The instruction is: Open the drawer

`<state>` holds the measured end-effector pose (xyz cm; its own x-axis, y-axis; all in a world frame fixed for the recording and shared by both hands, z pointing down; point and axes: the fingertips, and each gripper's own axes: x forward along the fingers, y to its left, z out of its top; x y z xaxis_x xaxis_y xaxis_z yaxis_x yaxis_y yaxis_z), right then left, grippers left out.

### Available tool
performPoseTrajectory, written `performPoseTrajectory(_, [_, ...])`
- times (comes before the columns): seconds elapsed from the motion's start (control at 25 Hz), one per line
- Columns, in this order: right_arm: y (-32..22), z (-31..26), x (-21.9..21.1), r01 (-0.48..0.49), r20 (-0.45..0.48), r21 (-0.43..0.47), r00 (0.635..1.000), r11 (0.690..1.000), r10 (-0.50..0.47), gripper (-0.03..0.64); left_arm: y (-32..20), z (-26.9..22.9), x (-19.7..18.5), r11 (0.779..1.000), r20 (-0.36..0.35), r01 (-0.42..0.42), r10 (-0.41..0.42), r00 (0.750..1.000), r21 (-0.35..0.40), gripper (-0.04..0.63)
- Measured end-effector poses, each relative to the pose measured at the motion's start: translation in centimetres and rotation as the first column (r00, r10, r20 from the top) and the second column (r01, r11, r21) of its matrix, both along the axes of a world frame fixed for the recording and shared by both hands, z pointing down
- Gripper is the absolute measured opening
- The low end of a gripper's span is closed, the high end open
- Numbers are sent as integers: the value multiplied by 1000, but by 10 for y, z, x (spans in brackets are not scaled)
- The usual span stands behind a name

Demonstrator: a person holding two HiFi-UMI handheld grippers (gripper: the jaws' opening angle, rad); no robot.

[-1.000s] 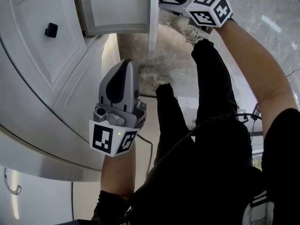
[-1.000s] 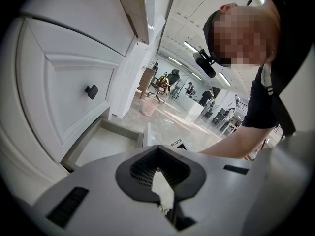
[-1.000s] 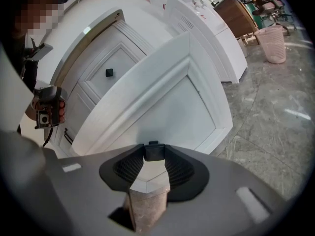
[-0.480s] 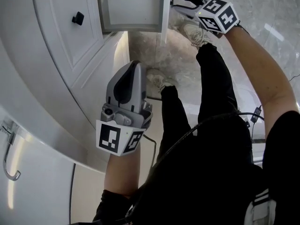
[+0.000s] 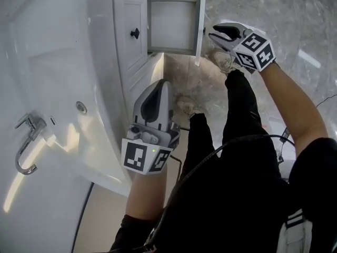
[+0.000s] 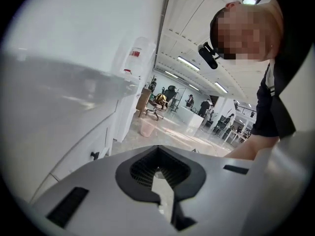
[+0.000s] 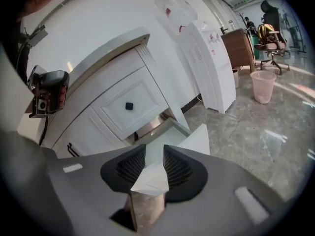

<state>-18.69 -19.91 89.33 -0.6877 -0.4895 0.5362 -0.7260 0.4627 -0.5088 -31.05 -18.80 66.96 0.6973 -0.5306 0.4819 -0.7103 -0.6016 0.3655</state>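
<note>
The white vanity's lower drawer [image 5: 174, 28] stands pulled out, its front panel [image 5: 200, 25] toward me; the right gripper view shows the same drawer [image 7: 170, 131] below a shut drawer with a black knob [image 7: 129, 105]. My right gripper [image 5: 216, 34] hangs just right of the front panel, apart from it. Its jaws have just been closing but still show a gap in the right gripper view [image 7: 155, 163], with nothing between them. My left gripper [image 5: 158, 87] floats beside the cabinet front, shut and empty; in its own view the left gripper [image 6: 158, 173] faces along the vanity.
A basin [image 5: 63, 88] with a chrome faucet [image 5: 23, 149] tops the vanity at left. The person's legs and shoes [image 5: 224, 59] stand on the marble floor below the drawer. A water dispenser [image 7: 211, 68] and pink bin [image 7: 263, 85] stand farther off.
Both grippers have risen. The right gripper has come off the drawer's front edge and now sits to its right. The basin and faucet have come into view; the drawer stays open.
</note>
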Motion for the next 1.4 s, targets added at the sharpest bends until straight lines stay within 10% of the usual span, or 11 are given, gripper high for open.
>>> performPoseTrajectory(0.8, [-91, -351, -34, 23, -66, 266, 998, 964, -6, 2, -35, -288, -113, 944, -83, 211, -196, 977, 253, -9])
performPoseTrajectory(1.4, [-150, -522, -116, 169, -123, 411, 984, 896, -129, 2, -16, -448, -262, 756, -157, 461, -443, 883, 465, -9])
